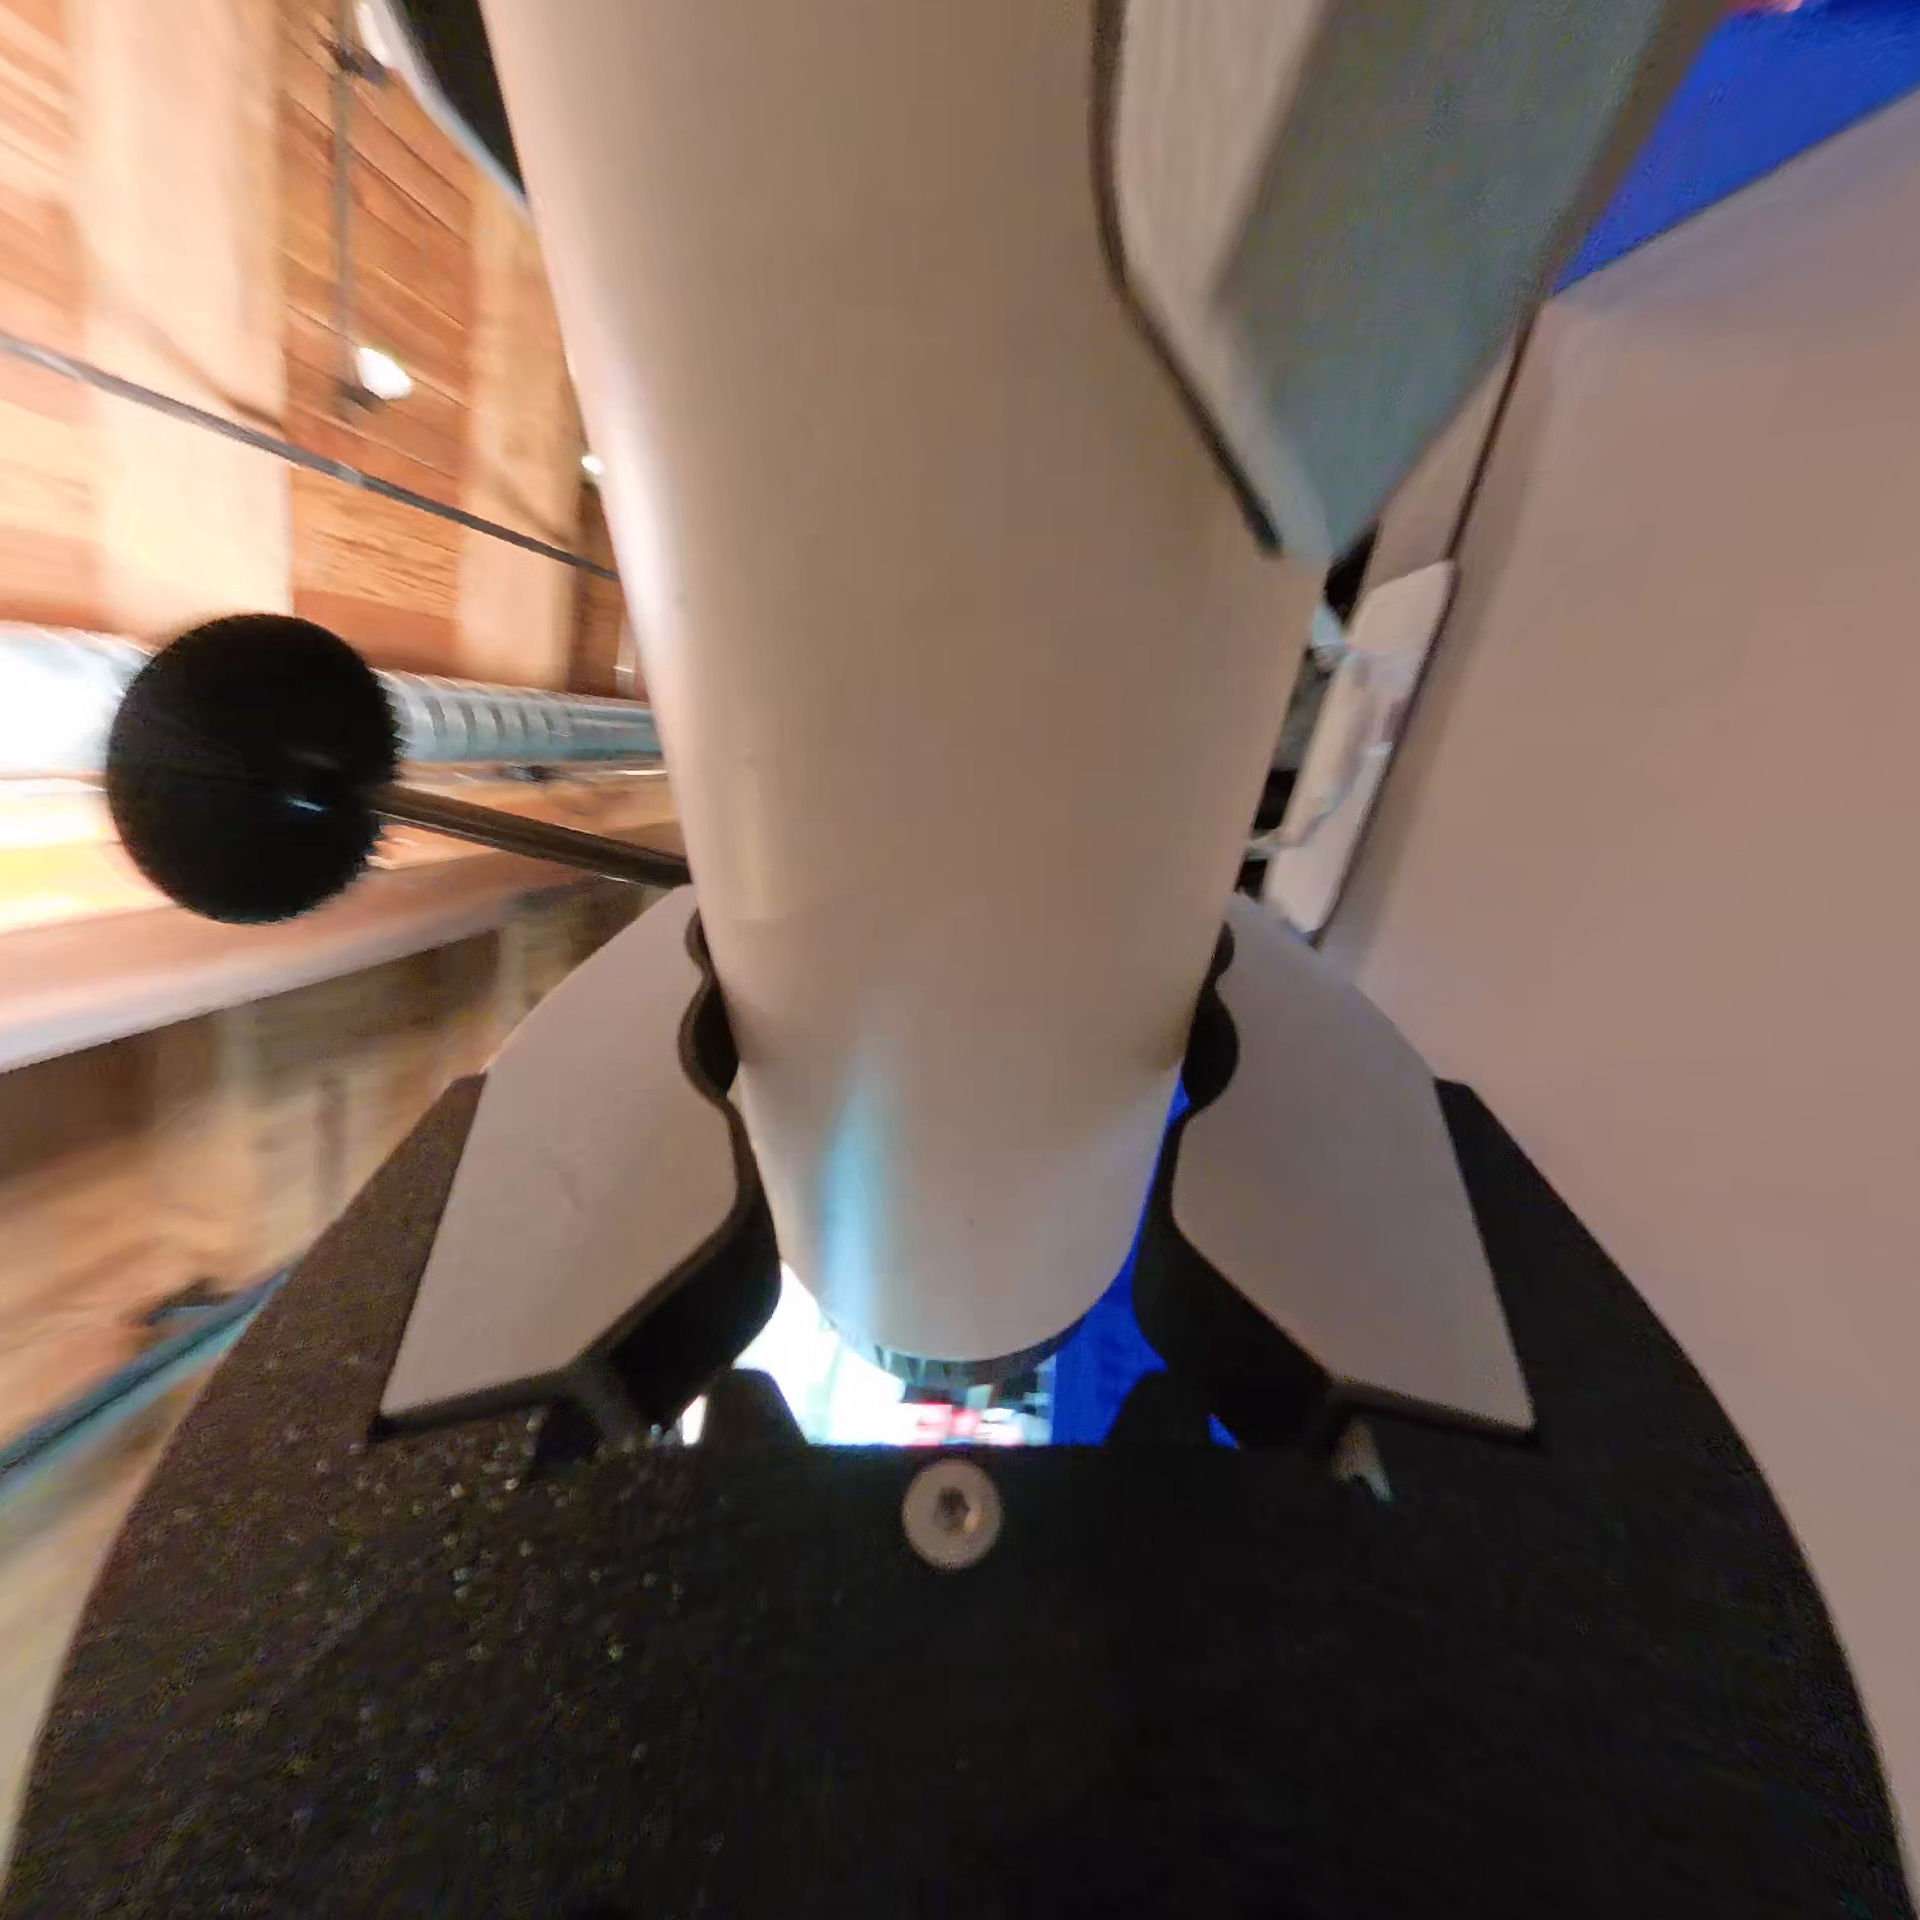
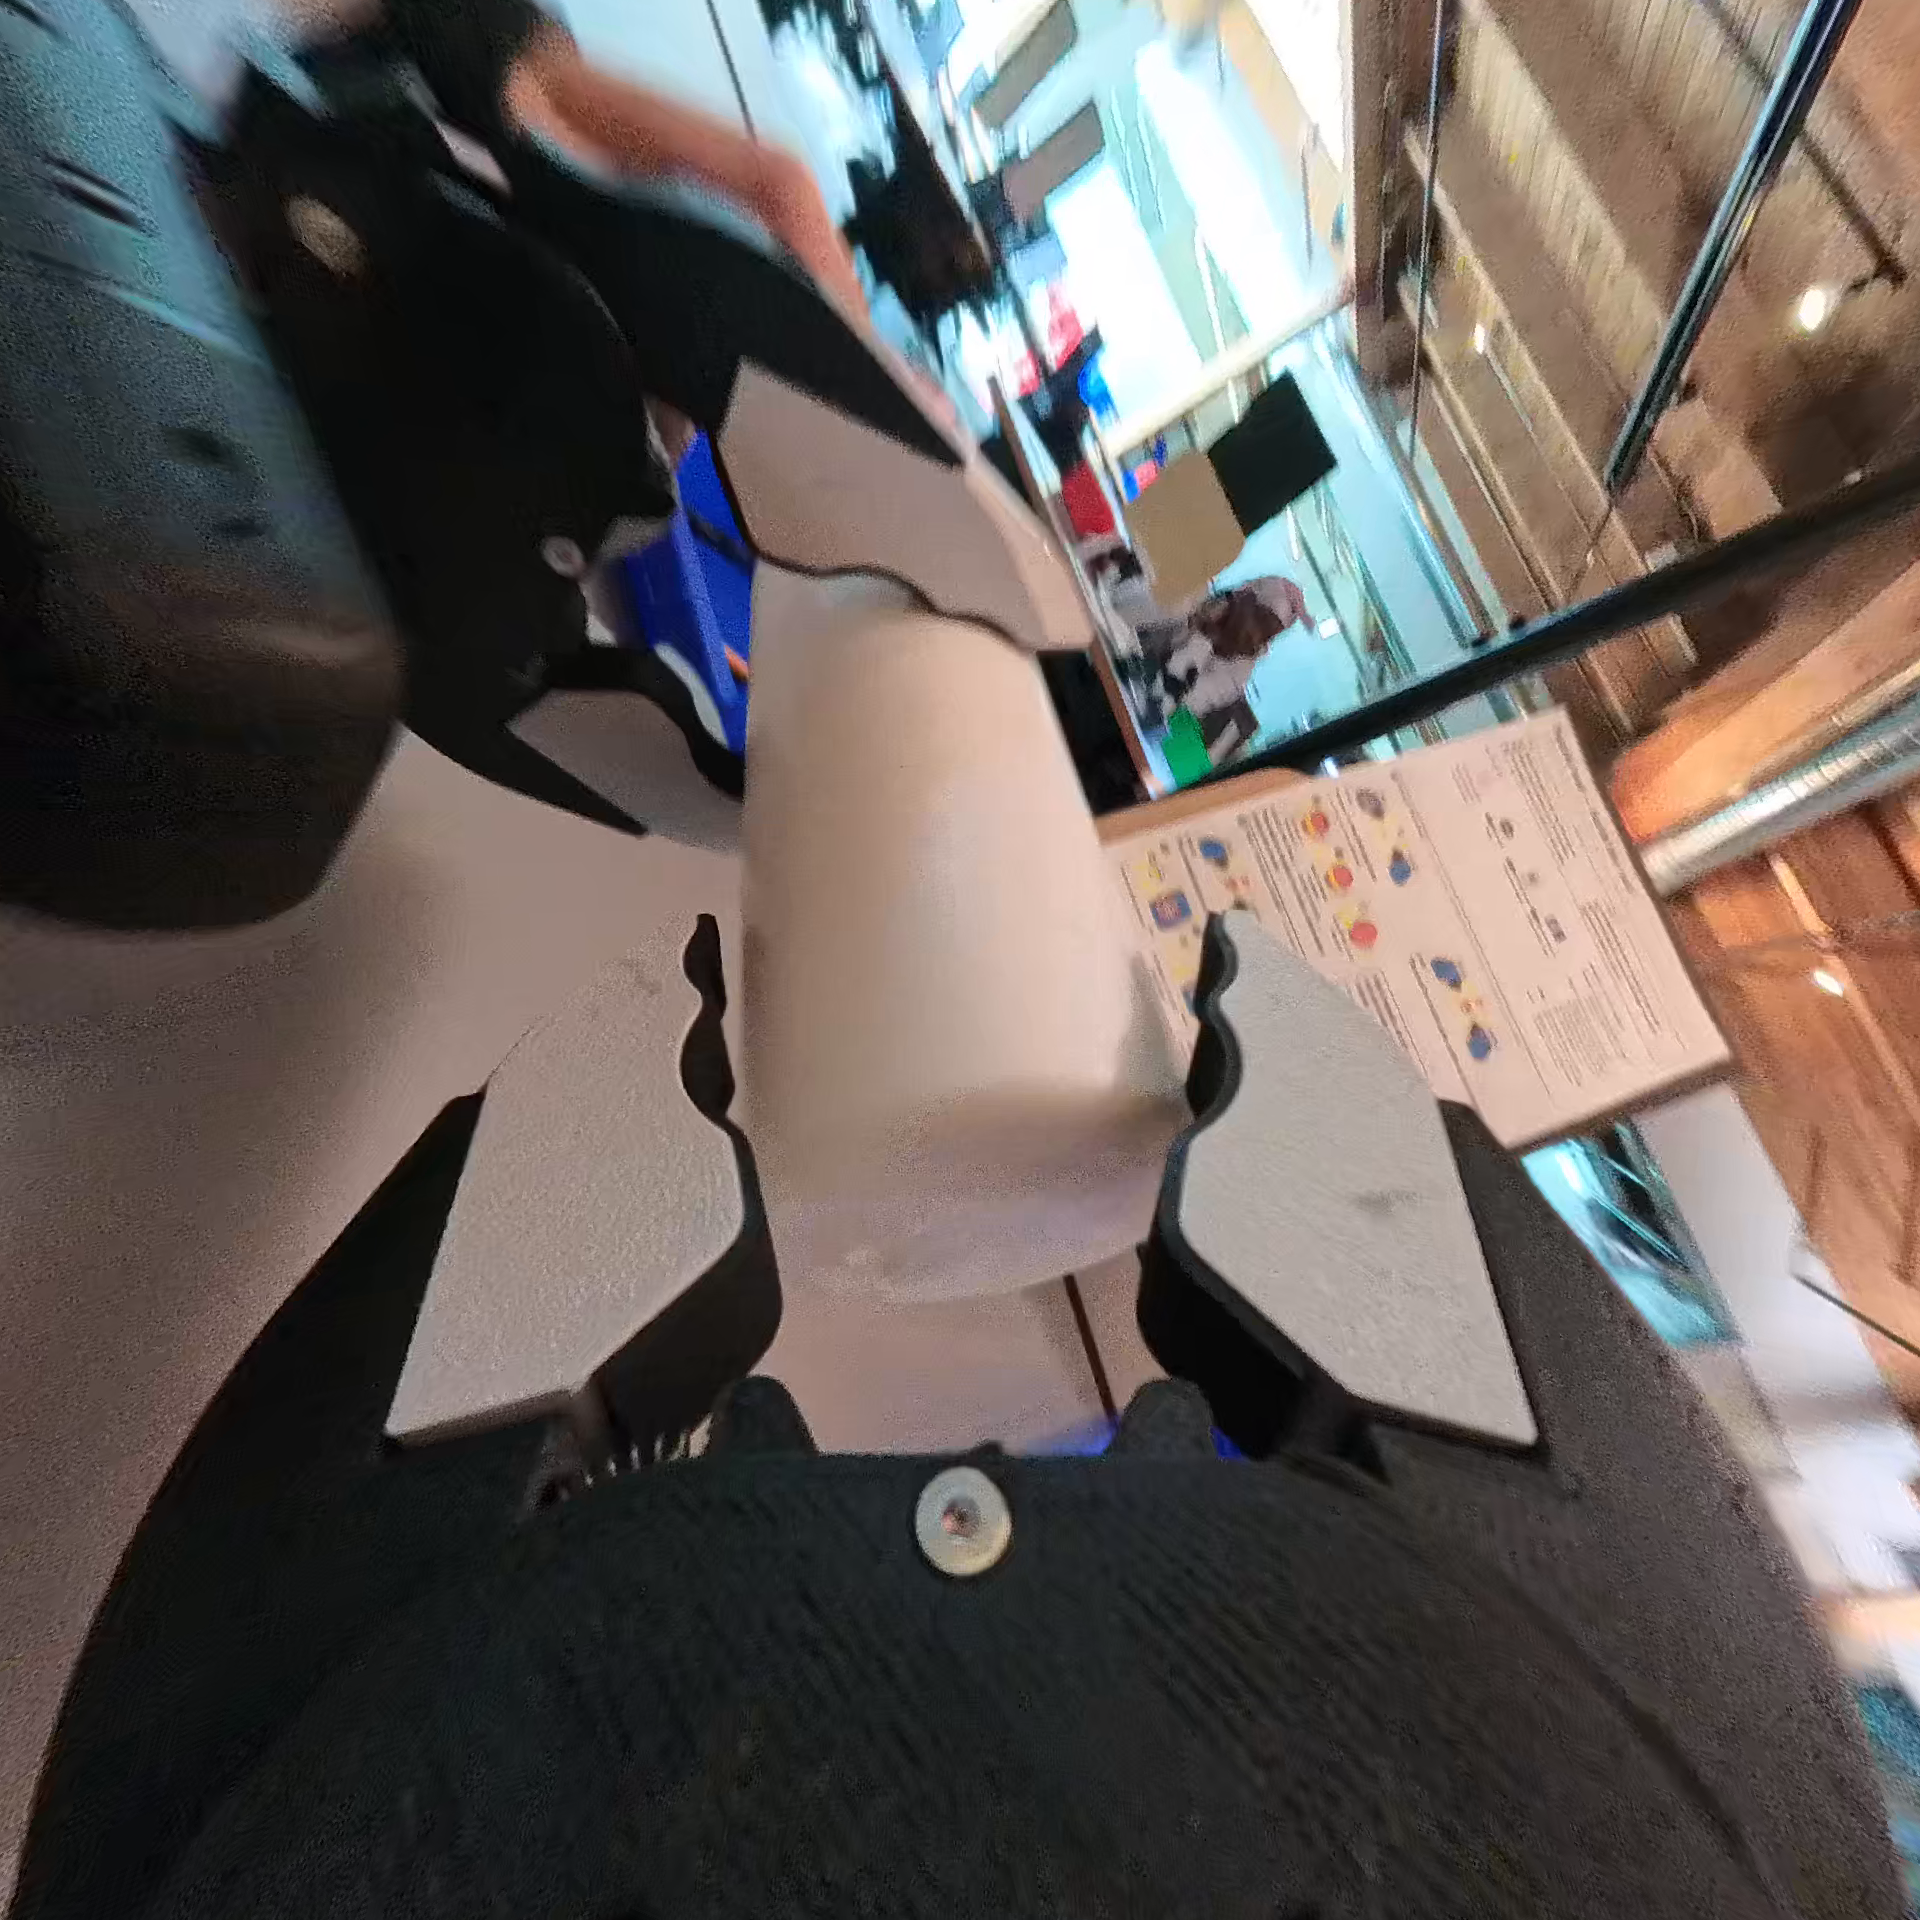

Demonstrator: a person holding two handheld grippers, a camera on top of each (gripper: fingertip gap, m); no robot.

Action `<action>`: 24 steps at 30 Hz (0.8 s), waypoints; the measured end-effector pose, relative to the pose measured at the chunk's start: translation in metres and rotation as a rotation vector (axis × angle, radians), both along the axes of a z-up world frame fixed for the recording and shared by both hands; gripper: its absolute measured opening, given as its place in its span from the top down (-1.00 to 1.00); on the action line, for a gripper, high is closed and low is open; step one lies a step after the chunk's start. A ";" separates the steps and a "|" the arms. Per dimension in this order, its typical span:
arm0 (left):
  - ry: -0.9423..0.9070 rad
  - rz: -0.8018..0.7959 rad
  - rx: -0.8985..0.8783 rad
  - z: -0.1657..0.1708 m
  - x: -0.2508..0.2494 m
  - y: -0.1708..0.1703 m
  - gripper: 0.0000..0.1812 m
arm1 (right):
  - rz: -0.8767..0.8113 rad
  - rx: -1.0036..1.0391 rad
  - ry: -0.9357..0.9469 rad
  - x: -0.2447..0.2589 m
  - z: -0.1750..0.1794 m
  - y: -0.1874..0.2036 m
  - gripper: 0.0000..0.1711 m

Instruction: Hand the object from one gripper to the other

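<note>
Wood-panelled walls and a bright, blurred room fill the background of both views.

From the left wrist view, going left to right: a black fuzzy ball (image 1: 249,767) on a thin dark rod sits off to the left of the left claw (image 1: 961,1049), with a ribbed metal tube (image 1: 520,717) behind it. Between the left claw's two fingers stands the white cylinder (image 1: 914,623), its lower end pinched from both sides by the dark wavy pads, so this claw is clamped on it. Up and to the right of the cylinder, a pale finger (image 1: 1351,260) of the other claw lies against the cylinder's upper part. Farther right is the pale counter (image 1: 1714,727), with a patch of blue above it.

From the right wrist view, again left to right: the black body of the left claw (image 2: 831,582) comes in from the upper left, one pale finger lying over the far end of the white cylinder (image 2: 935,935). The cylinder's near end sits between the fingers of the right claw (image 2: 961,1039); the left pad touches it, while a narrow gap seems to show at the right pad, so I cannot tell whether this claw grips it. Right of that claw, a printed sheet (image 2: 1455,914) lies on the counter (image 2: 260,1091).
</note>
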State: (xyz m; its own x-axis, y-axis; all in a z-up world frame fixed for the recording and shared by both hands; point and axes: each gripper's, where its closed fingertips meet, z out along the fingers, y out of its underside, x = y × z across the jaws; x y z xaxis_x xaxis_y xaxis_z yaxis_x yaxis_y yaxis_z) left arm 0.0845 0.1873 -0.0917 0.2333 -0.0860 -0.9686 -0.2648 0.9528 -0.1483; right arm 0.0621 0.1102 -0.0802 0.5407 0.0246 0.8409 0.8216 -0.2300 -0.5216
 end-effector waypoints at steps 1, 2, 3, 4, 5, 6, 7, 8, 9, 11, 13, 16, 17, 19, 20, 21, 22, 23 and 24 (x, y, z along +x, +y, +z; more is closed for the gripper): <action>0.027 -0.028 -0.077 -0.003 0.001 0.002 0.05 | 0.053 0.019 0.050 -0.006 0.008 -0.007 -0.04; 0.057 -0.067 -0.174 -0.006 0.001 0.003 0.05 | 0.104 0.047 0.121 -0.011 0.018 -0.014 -0.11; 0.092 -0.127 -0.292 -0.008 0.002 0.001 0.05 | 0.165 0.069 0.198 -0.016 0.026 -0.021 -0.18; 0.127 -0.203 -0.422 -0.010 0.001 -0.004 0.06 | 0.236 0.098 0.267 -0.020 0.035 -0.029 -0.22; 0.153 -0.279 -0.560 -0.010 0.000 -0.008 0.05 | 0.301 0.146 0.332 -0.022 0.045 -0.037 -0.22; 0.202 -0.383 -0.690 -0.010 -0.002 -0.018 0.05 | 0.362 0.184 0.400 -0.023 0.053 -0.044 -0.21; 0.294 -0.525 -0.799 -0.013 -0.008 -0.036 0.05 | 0.421 0.205 0.476 -0.023 0.056 -0.049 -0.22; 0.379 -0.668 -0.877 -0.015 -0.017 -0.054 0.05 | 0.474 0.201 0.553 -0.025 0.055 -0.051 -0.23; 0.459 -0.787 -0.926 -0.016 -0.027 -0.071 0.05 | 0.517 0.176 0.613 -0.028 0.050 -0.049 -0.25; 0.594 -0.921 -0.975 -0.022 -0.041 -0.094 0.05 | 0.591 0.141 0.688 -0.040 0.041 -0.039 -0.26; 0.686 -0.988 -1.000 -0.028 -0.048 -0.110 0.05 | 0.651 0.125 0.733 -0.055 0.034 -0.027 -0.25; 0.762 -1.046 -1.026 -0.037 -0.054 -0.119 0.05 | 0.681 0.084 0.703 -0.072 0.021 -0.015 0.00; 0.759 -1.063 -1.021 -0.038 -0.054 -0.118 0.05 | 0.672 0.083 0.693 -0.074 0.020 -0.013 0.01; 0.753 -1.069 -1.034 -0.038 -0.054 -0.115 0.05 | 0.622 0.050 0.701 -0.071 0.018 -0.009 0.01; 0.711 -1.060 -1.044 -0.034 -0.052 -0.113 0.06 | 0.583 0.078 0.693 -0.066 0.022 -0.007 0.01; 0.631 -1.039 -1.065 -0.026 -0.047 -0.107 0.08 | 0.526 0.130 0.684 -0.058 0.029 -0.005 0.02; 0.545 -1.035 -1.090 -0.016 -0.044 -0.102 0.06 | 0.449 0.173 0.660 -0.048 0.034 -0.003 0.01; 0.483 -1.059 -1.106 -0.006 -0.045 -0.099 -0.01 | 0.359 0.208 0.608 -0.035 0.037 -0.001 0.01; 0.425 -1.073 -1.124 0.003 -0.046 -0.094 0.00 | 0.245 0.245 0.547 -0.020 0.039 0.000 0.01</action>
State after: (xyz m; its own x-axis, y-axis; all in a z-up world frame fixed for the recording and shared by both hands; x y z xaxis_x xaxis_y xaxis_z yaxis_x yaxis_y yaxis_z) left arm 0.0384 0.0929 -0.0883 -0.6557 -0.7007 -0.2812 0.2173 0.1816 -0.9591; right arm 0.0425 0.1098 -0.0413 0.8958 0.0440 0.4424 0.4358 0.1092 -0.8934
